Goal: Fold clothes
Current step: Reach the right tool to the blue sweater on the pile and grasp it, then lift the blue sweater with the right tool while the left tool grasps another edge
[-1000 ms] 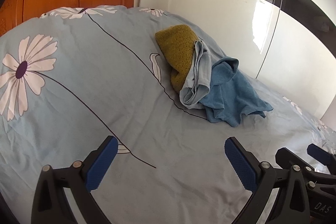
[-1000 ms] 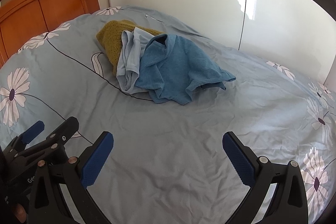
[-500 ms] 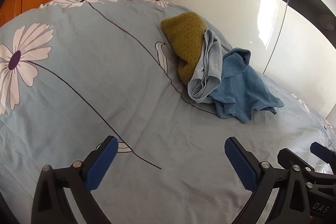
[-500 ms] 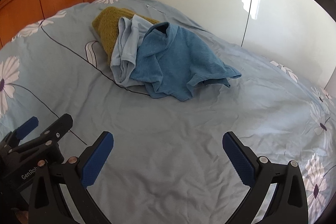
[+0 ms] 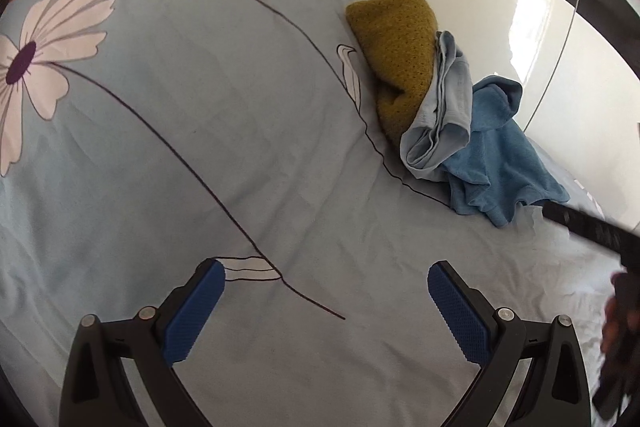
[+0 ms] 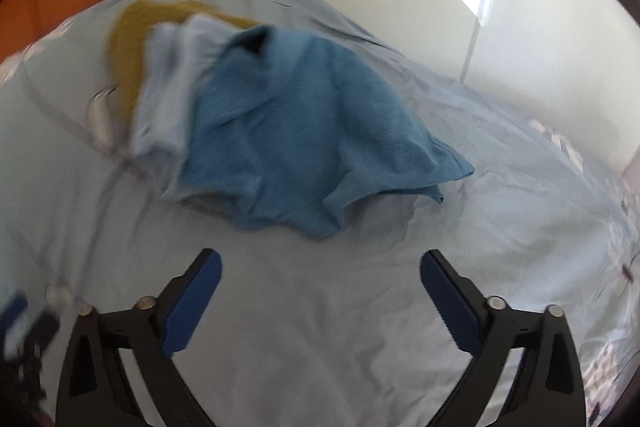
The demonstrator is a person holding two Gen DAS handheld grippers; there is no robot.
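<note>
Left wrist view is mostly bed (image 5: 168, 147), pale blue cover with big white flowers. Clothes pile sits around 2 o'clock: mustard knit (image 5: 396, 47) at the back, light blue garment (image 5: 440, 123) bunched against it, blue shirt (image 5: 500, 163) spilling out front. Right wrist view, pretty blurry, has that blue shirt (image 6: 296, 131) at 12 o'clock. Left tongs (image 5: 326, 307) and right tongs (image 6: 320, 303) both gape wide, grasping nothing, above bare sheet.

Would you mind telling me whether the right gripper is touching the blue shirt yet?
Apart. The right wrist view shows bare bedsheet between the open right gripper and the near hem of the blue shirt.
</note>
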